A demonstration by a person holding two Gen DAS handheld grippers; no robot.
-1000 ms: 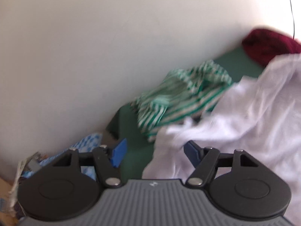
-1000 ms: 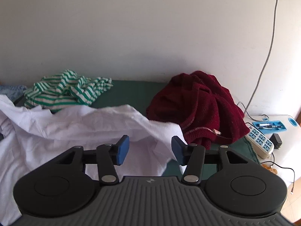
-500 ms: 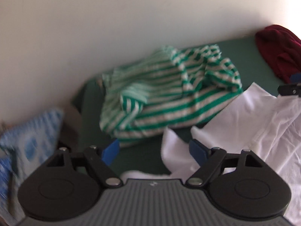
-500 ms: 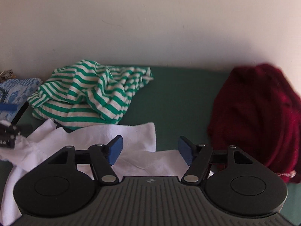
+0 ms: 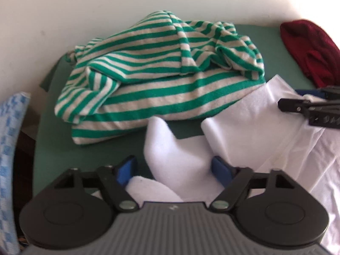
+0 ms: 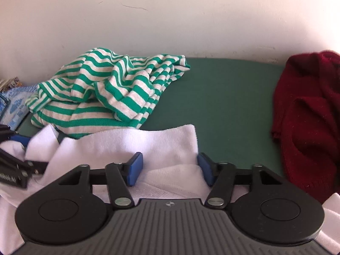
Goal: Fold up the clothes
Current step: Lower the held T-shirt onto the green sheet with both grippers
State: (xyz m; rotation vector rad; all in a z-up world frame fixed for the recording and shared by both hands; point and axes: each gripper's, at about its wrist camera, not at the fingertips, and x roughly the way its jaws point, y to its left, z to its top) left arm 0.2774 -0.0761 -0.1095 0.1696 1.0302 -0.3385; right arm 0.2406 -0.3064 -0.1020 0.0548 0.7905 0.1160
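White garment (image 5: 250, 127) bunched between the spread blue pads of the left gripper (image 5: 173, 171), a peak of cloth standing in the gap, pads apart and not pinching it; same garment under the right gripper (image 6: 169, 167), jaws likewise wide, a hemmed edge lying between them with neither pad pressing it; both grippers low over the near part of the white garment, right gripper's tip visible at the right edge of the left view. Beyond the white garment, touching its far edge, a green-striped top (image 5: 157, 74) in a crumpled heap; to the right of the white garment and apart from it, a dark red knit (image 6: 312, 114), also heaped; all on a green desk (image 6: 223, 93) against a pale wall. No tidy fold anywhere in view; white garment rumpled and partly doubled over, fitting either a spread-out under way or a fold just let go; striped top and red knit plainly left unfolded.
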